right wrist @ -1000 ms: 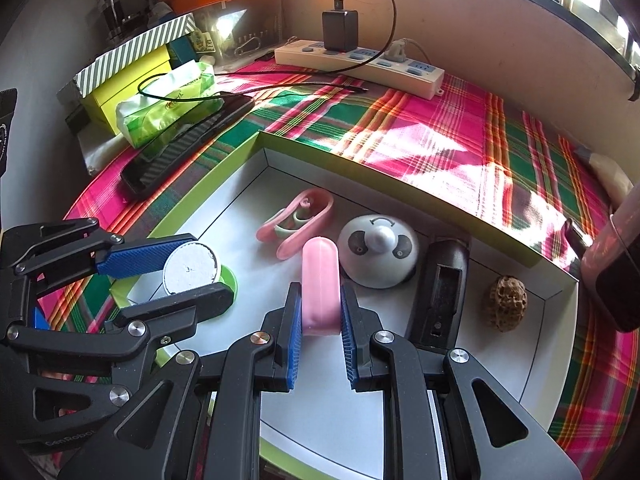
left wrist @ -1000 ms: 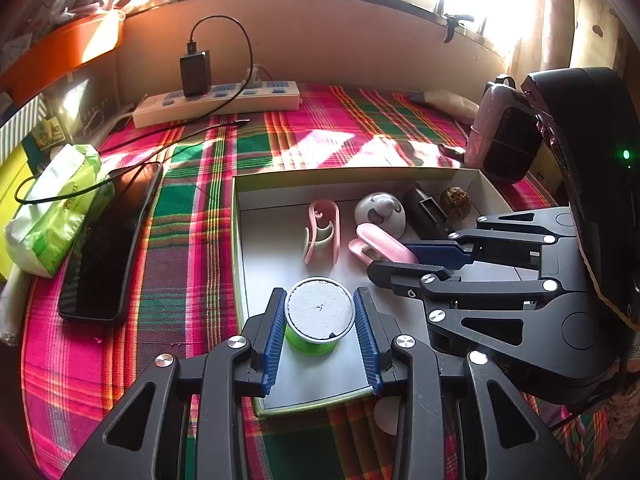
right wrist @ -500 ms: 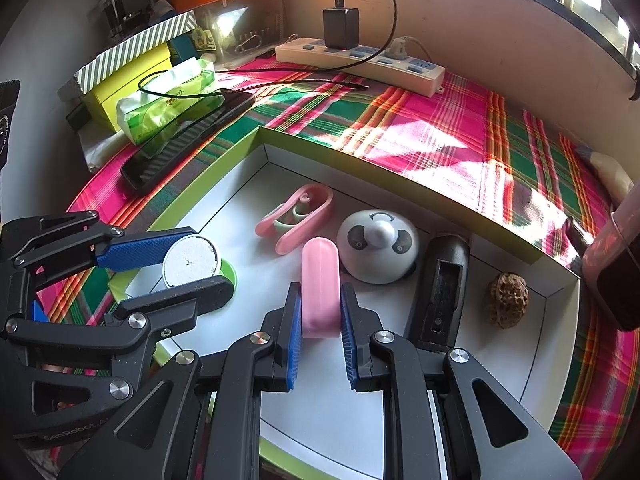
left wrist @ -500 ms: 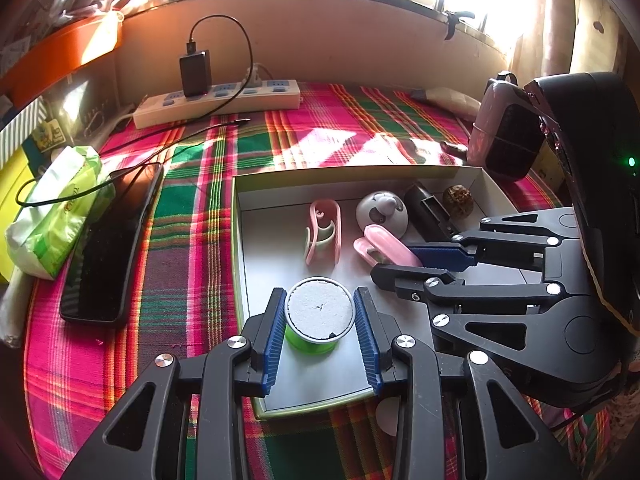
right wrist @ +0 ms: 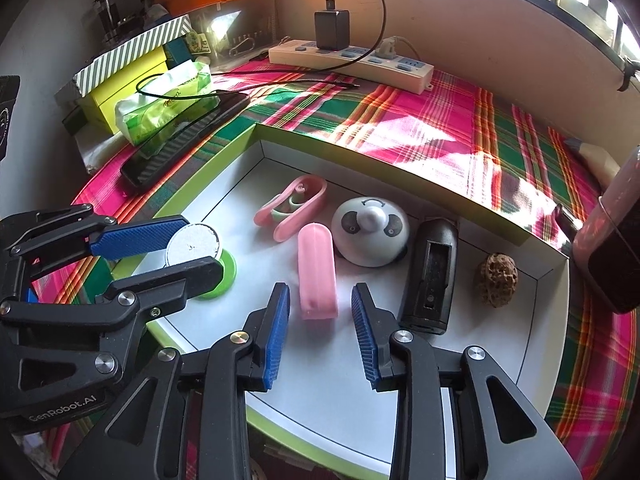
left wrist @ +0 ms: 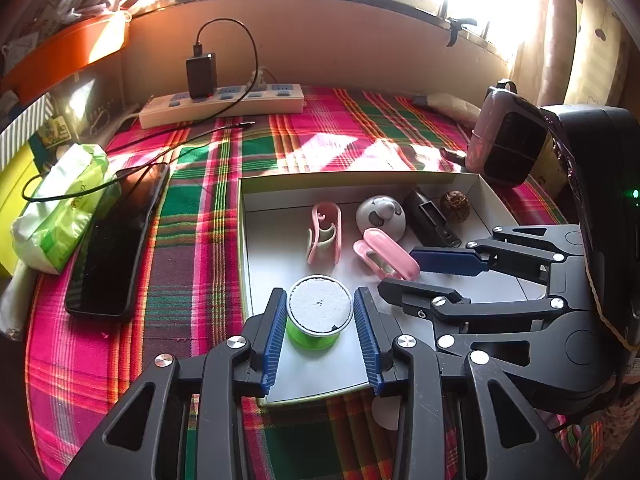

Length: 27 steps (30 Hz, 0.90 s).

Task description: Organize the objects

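A shallow white box with a green rim lies on the plaid cloth. In it are a green spool with a white top, a pink case, a pink-green clip, a panda dome, a black device and a brown nut. My left gripper is shut on the spool. My right gripper is open, its pads either side of the pink case, which lies on the box floor.
A black phone and a green tissue pack lie left of the box. A power strip with a charger runs along the back wall. A pink-black gadget stands at the box's far right corner.
My right gripper has opened and let go of the pink case, which now rests in the box. My left gripper stays shut on the spool.
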### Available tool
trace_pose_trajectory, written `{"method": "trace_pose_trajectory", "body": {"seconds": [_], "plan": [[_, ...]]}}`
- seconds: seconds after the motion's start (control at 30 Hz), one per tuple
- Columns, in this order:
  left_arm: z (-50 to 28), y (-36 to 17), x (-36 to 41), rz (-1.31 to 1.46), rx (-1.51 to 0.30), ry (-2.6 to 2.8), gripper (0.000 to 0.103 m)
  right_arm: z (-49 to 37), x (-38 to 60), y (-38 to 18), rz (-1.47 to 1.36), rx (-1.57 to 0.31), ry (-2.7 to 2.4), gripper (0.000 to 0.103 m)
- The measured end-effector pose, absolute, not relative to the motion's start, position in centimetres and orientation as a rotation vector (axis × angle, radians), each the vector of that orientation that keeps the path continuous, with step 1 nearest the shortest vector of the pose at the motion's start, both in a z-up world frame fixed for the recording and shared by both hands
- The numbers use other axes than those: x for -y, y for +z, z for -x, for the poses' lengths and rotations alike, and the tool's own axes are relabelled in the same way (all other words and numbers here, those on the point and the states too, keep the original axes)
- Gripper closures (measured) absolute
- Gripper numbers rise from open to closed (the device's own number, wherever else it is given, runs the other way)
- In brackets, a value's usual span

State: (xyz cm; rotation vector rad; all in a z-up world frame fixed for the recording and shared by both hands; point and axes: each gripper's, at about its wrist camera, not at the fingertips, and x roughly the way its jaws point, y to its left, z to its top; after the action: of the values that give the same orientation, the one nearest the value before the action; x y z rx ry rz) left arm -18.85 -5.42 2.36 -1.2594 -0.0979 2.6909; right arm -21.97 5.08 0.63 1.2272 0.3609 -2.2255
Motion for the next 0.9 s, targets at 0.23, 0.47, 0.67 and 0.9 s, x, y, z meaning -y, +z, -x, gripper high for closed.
{"method": "trace_pose_trajectory", "body": {"seconds": [0.23, 0.47, 0.67, 0.9], "plan": [[18.1, 3.0, 5.6, 1.243, 0.119, 2.700, 0.068, 21.2, -6.3, 1.6, -1.209, -0.317, -2.269, 0.069], [16.9, 3.8, 6.0, 1.219, 0.148, 2.724, 0.068, 19.7, -7.7, 2.3, -1.189, -0.267, -2.319, 0.069], [15.5, 4.2, 6.2, 1.202, 0.182, 2.735, 0.067, 18.3, -9.1, 3.0, -1.167, -0.220, -2.367, 0.069], [13.6, 4.7, 6.3, 1.165, 0.206, 2.739, 0.068, 16.2, -10.7, 3.6, -1.138, -0.147, -2.421, 0.069]]}}
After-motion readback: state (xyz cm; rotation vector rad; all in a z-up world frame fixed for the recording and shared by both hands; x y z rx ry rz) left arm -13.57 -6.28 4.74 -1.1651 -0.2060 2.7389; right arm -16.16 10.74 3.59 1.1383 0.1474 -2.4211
